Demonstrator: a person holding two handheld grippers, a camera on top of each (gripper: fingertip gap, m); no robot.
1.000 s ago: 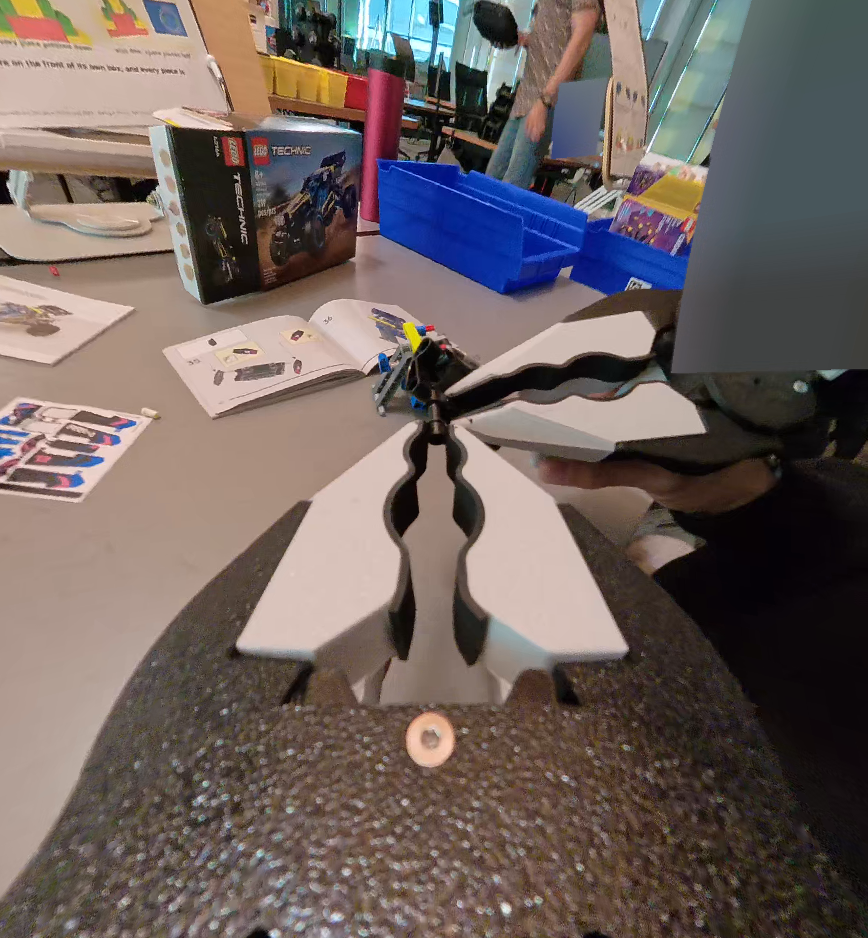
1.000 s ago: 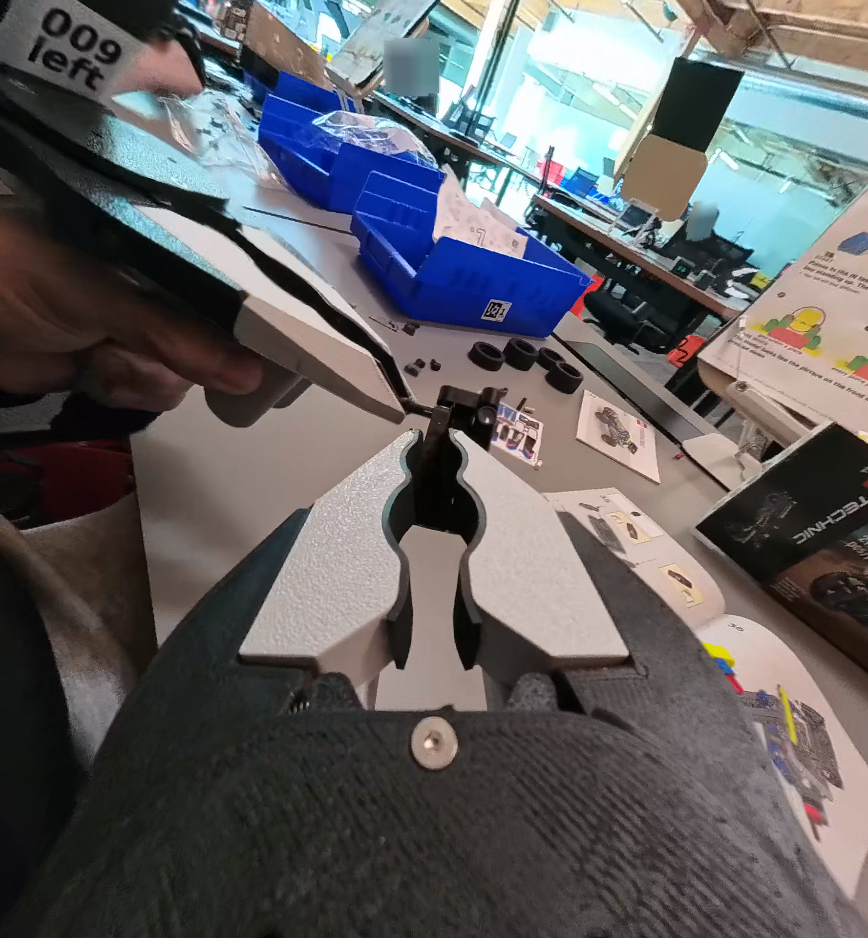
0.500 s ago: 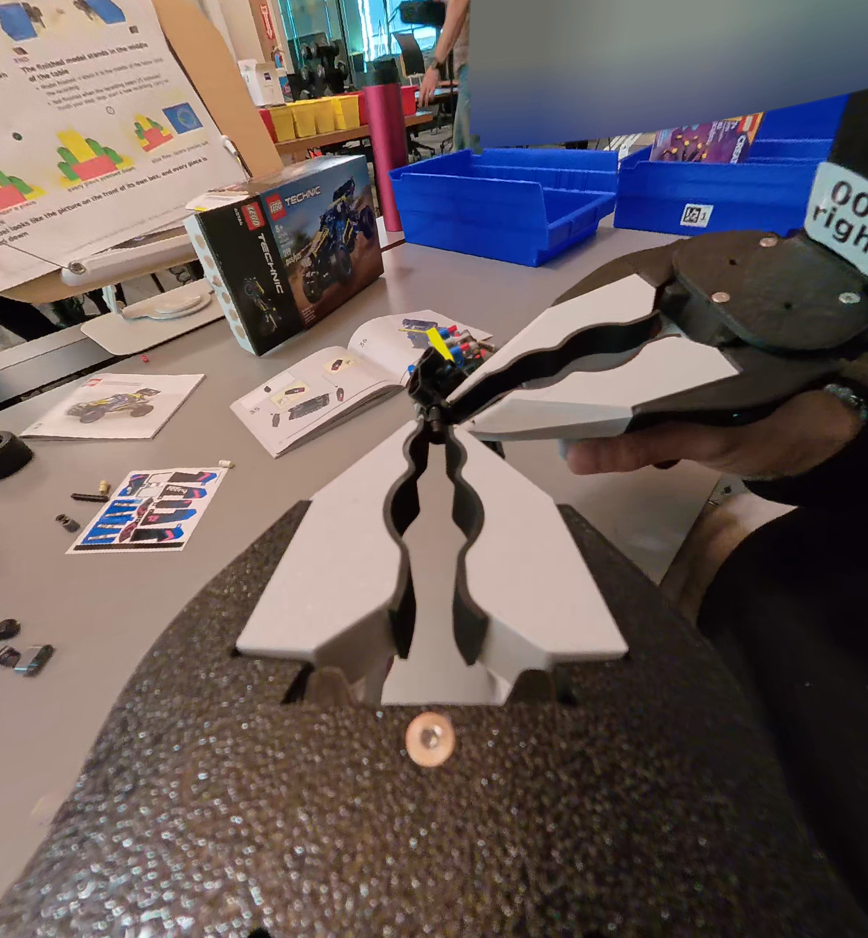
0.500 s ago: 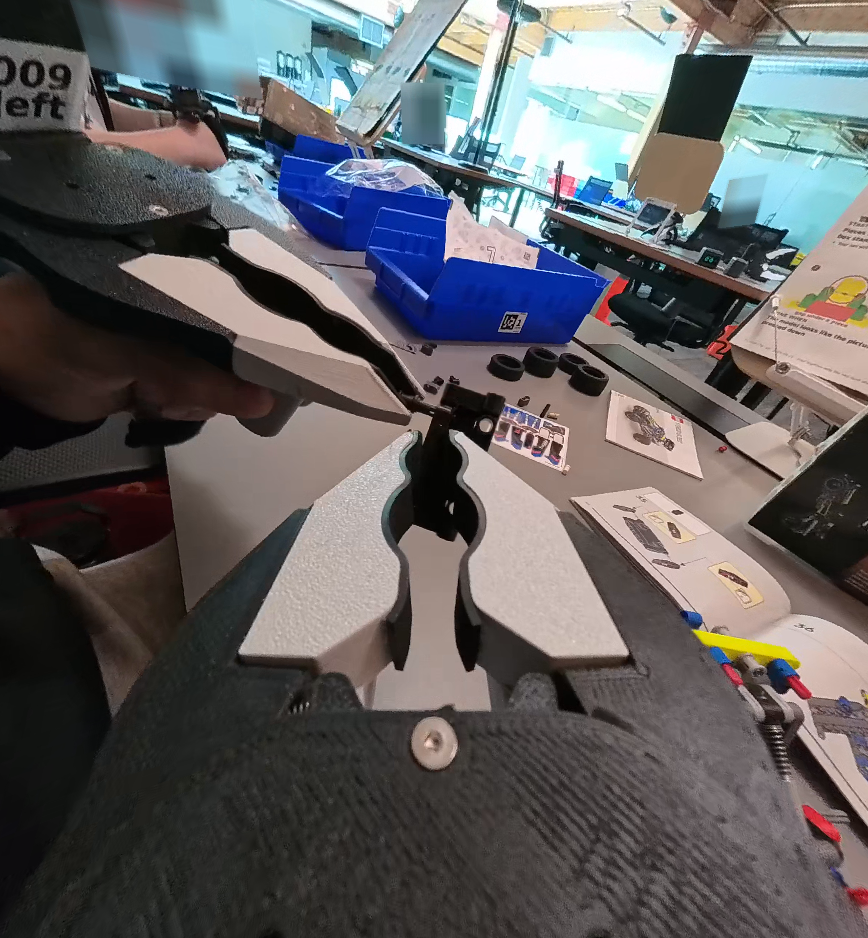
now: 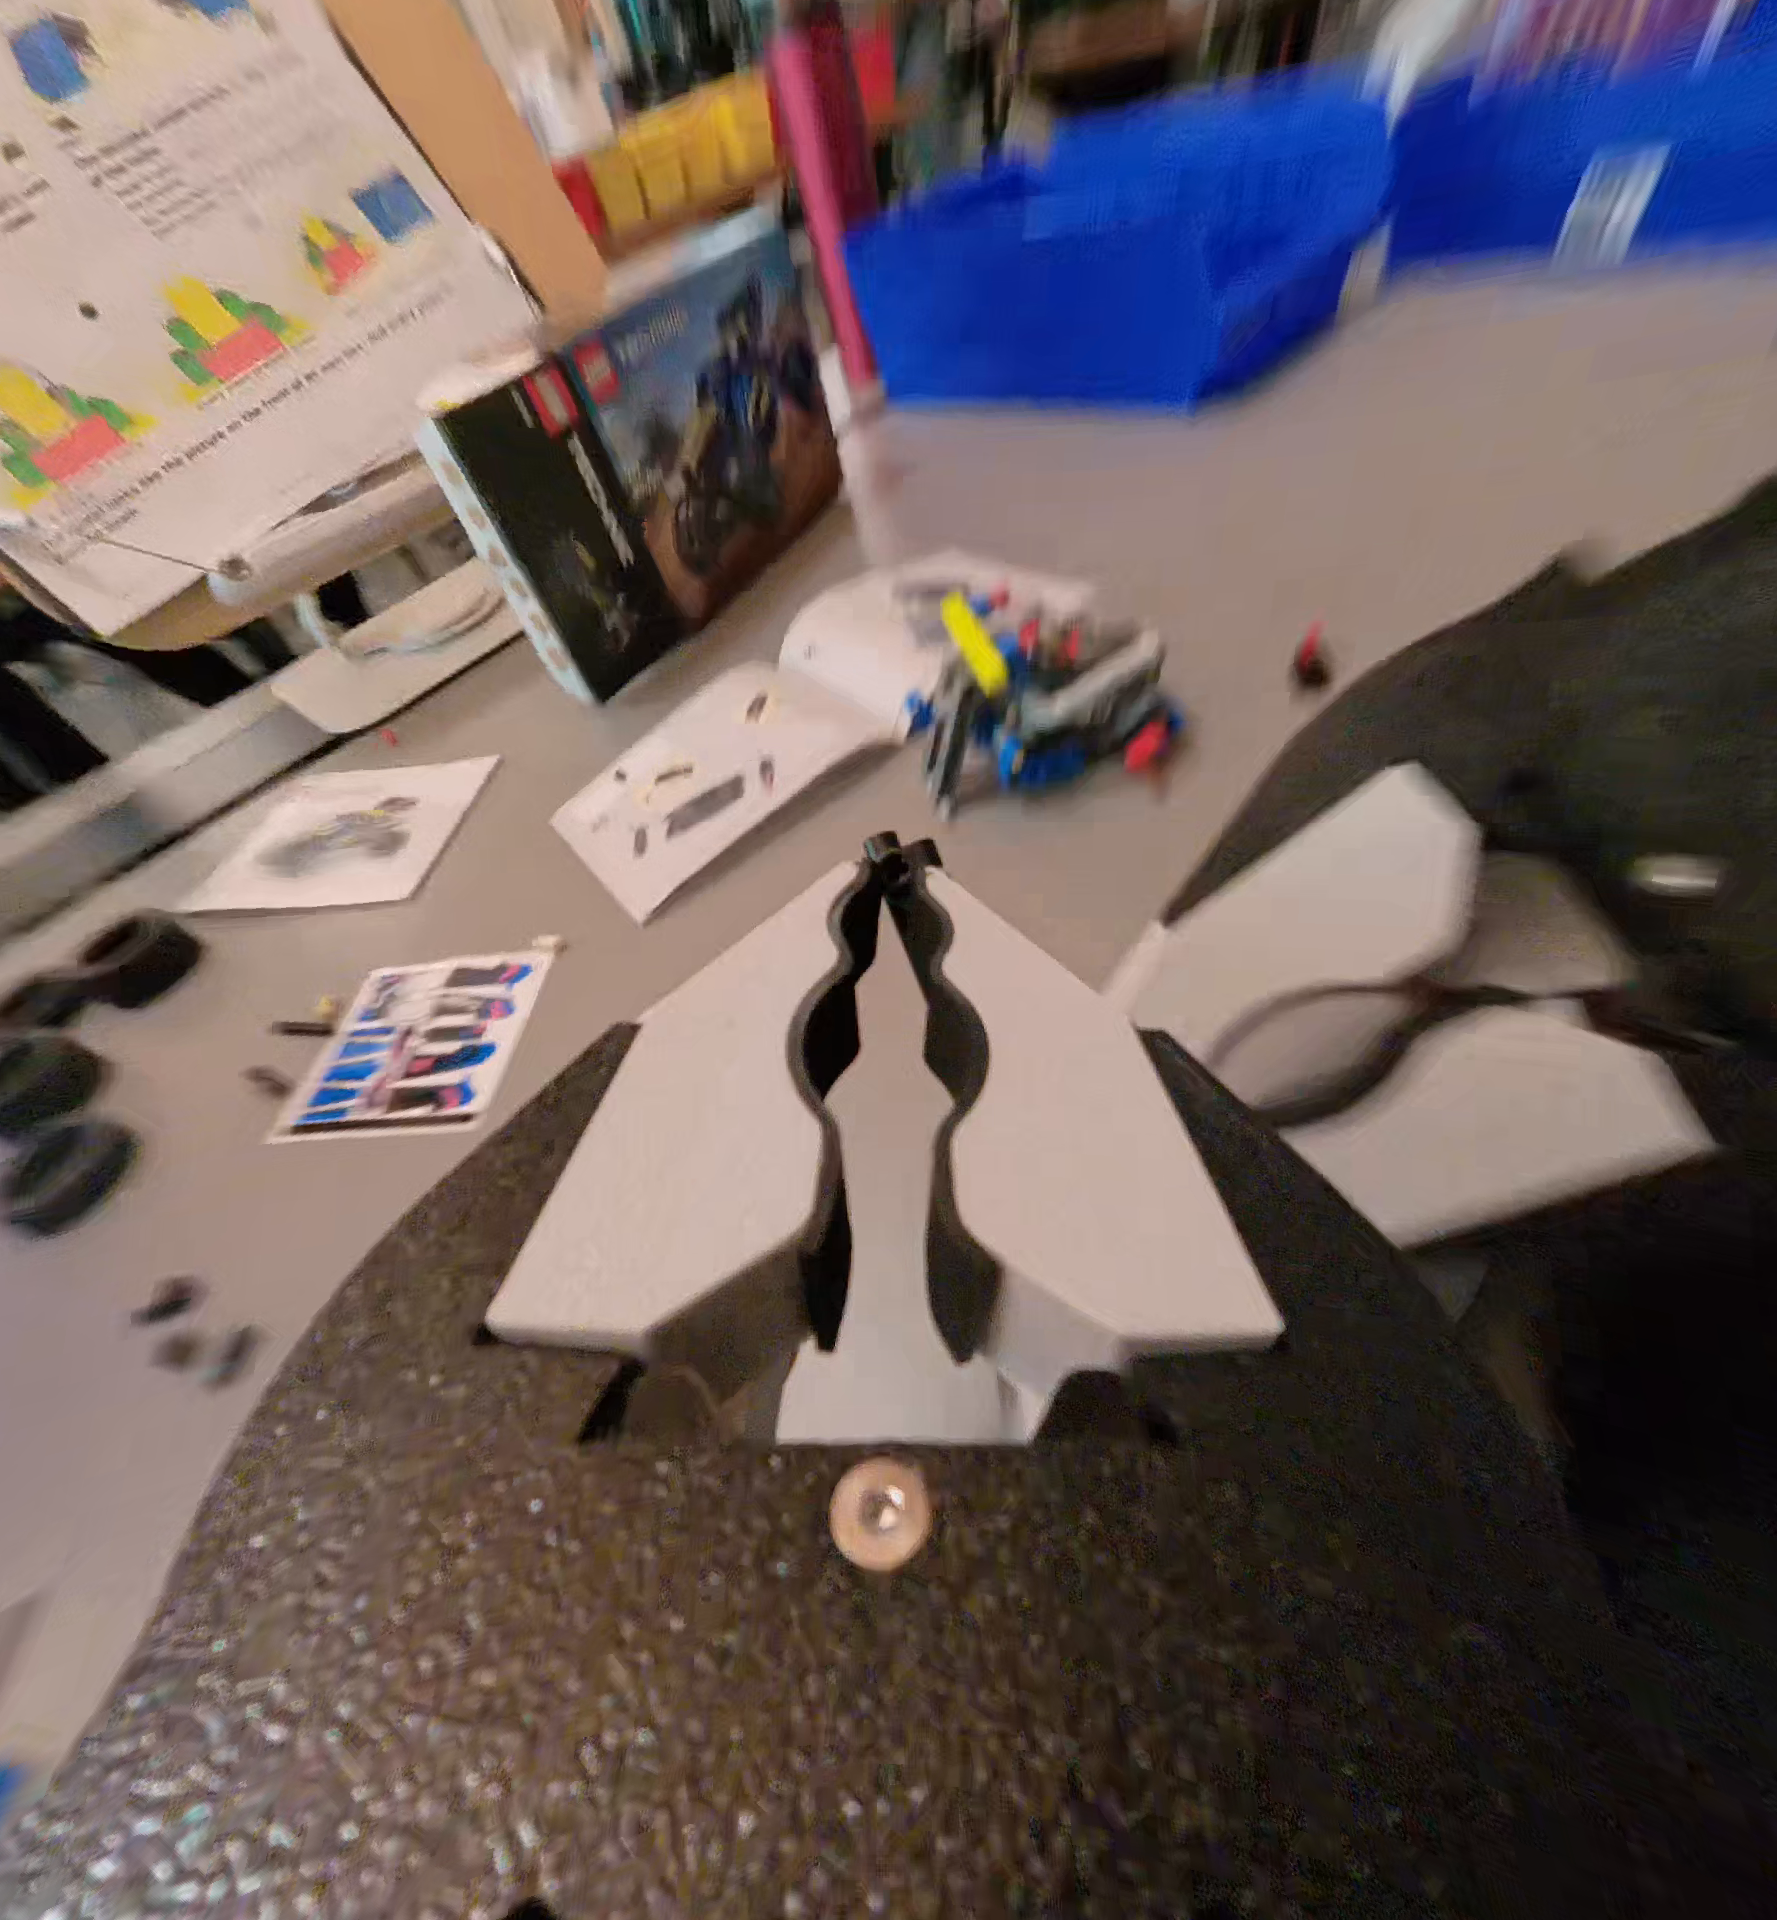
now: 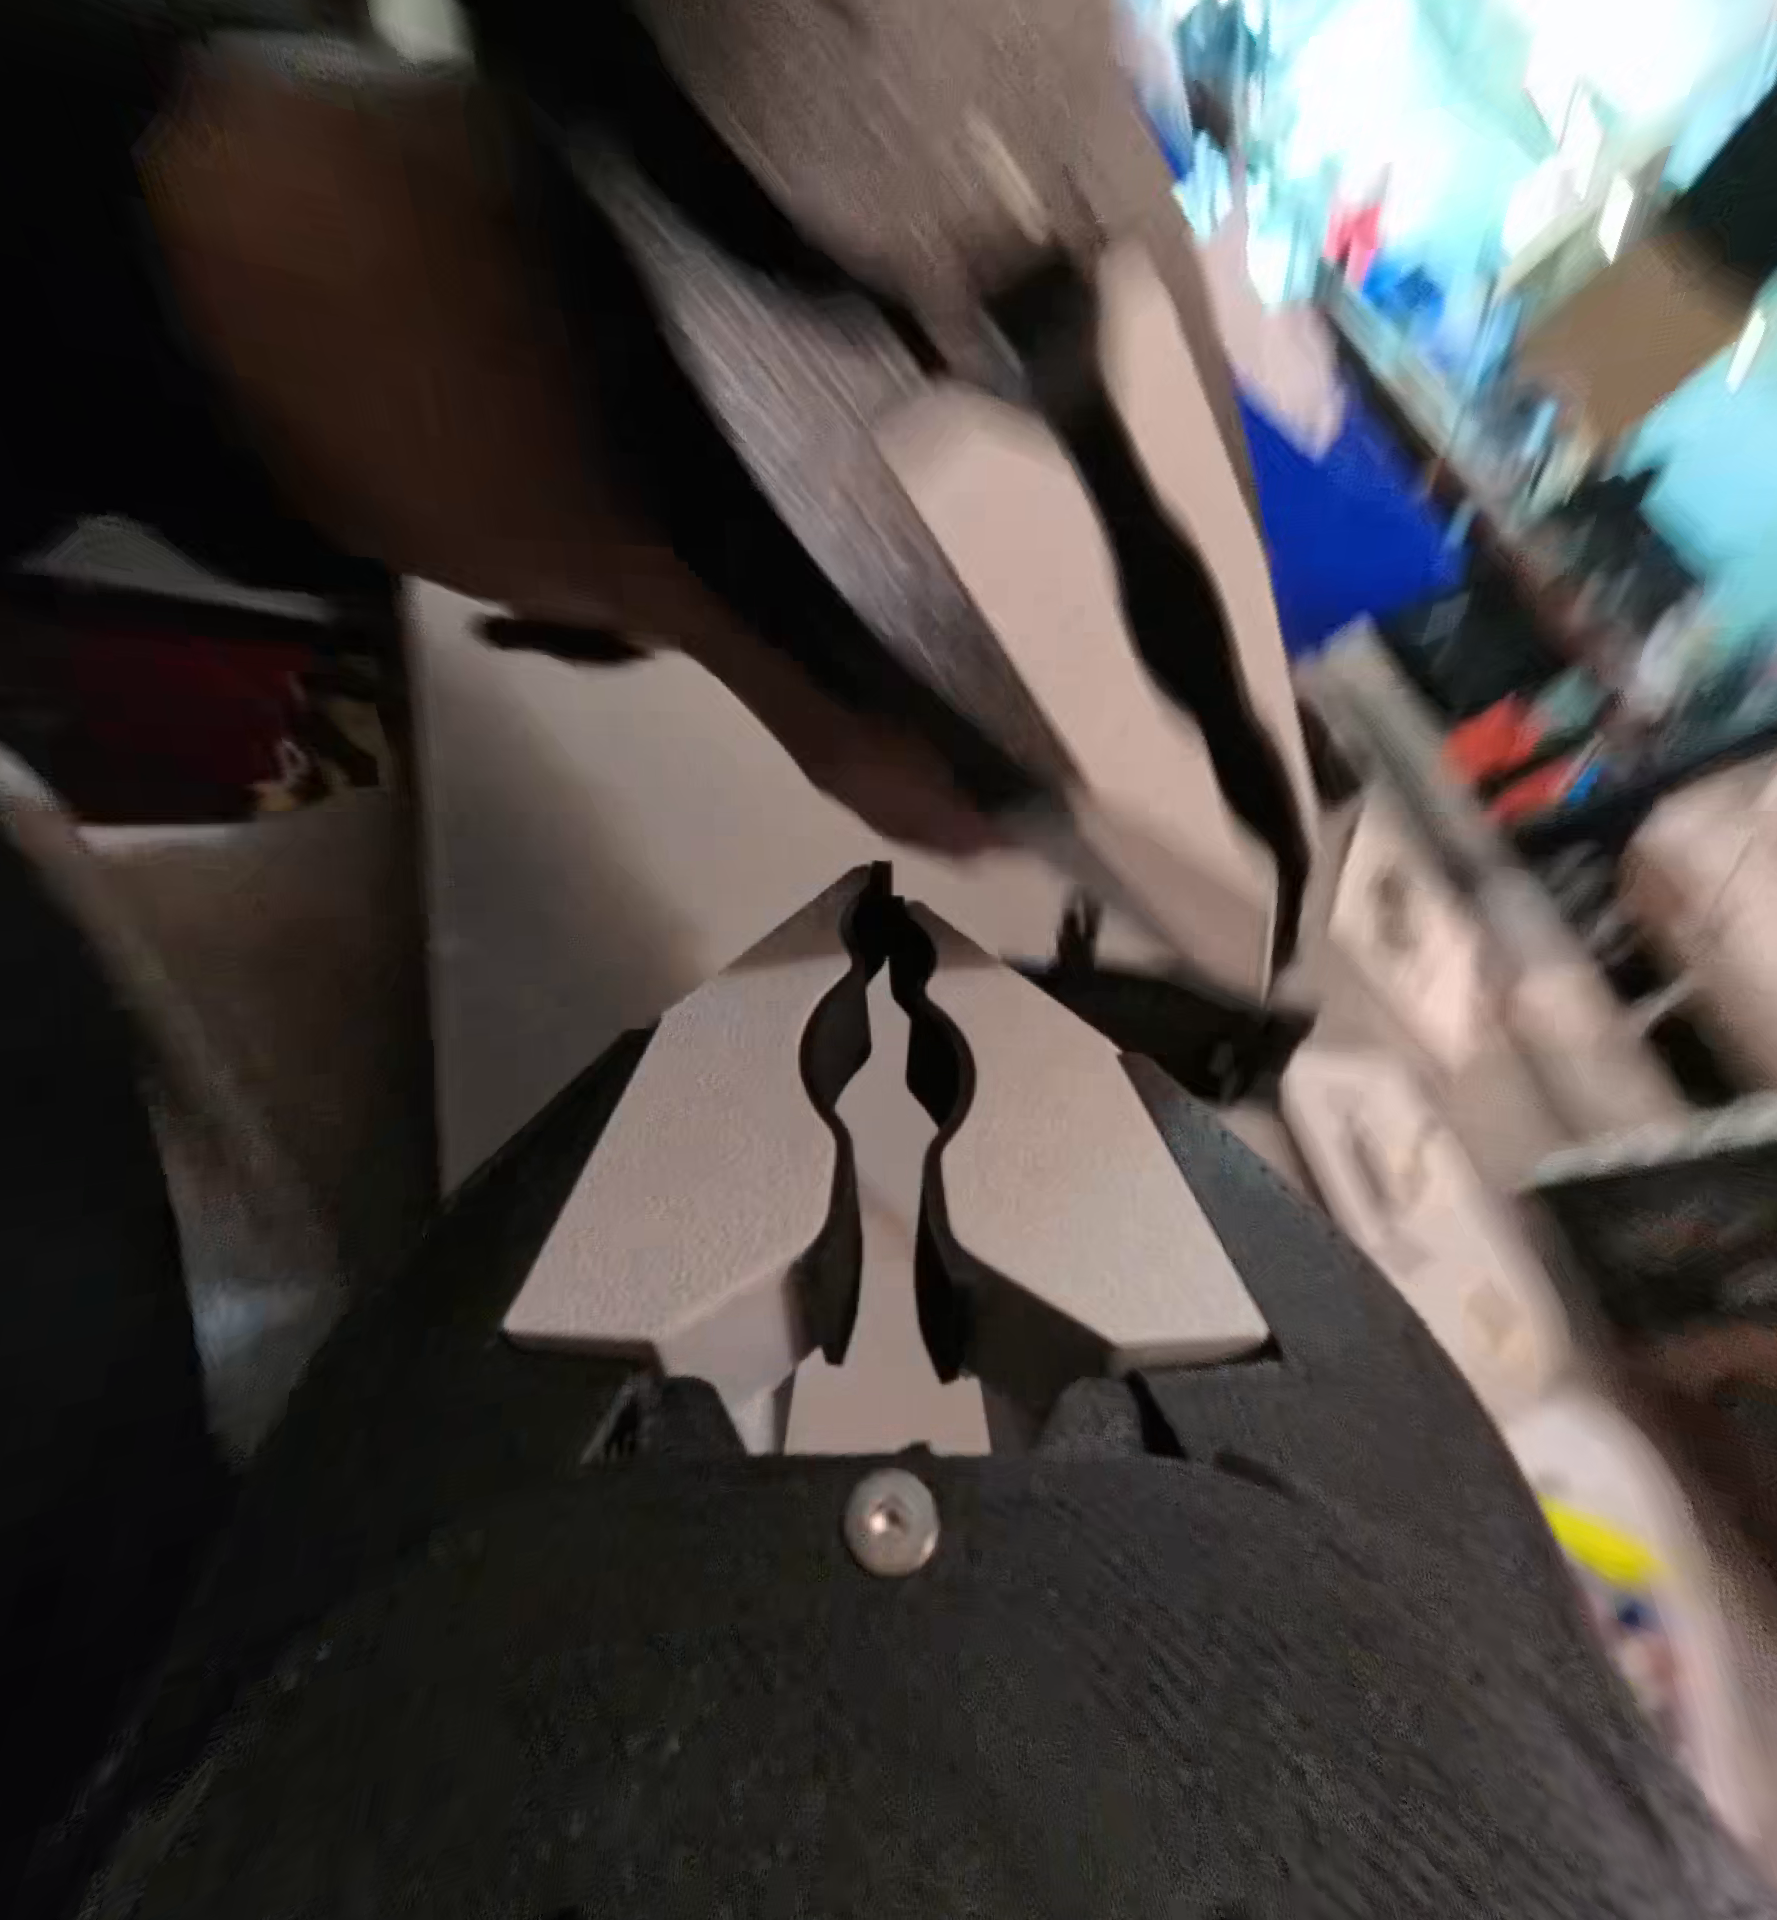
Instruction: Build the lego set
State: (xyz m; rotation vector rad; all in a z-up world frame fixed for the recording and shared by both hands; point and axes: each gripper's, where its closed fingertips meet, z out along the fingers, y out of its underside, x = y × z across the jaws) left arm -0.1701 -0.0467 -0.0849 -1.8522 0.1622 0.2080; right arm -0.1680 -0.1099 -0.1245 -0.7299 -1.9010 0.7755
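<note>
Grey counter [image 5: 188, 1195] carries an open white instruction booklet [image 5: 759, 769] beyond the left gripper [image 5: 892, 871], which pinches a small black plastic piece [image 5: 899, 854]; right gripper [image 6: 879, 914] closed, contents unclear through blur

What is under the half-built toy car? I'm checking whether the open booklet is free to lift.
The toy car sits on the open booklet's right-hand page, near the fold. That page is mostly covered, and blur hides exactly where the car touches it.
</note>
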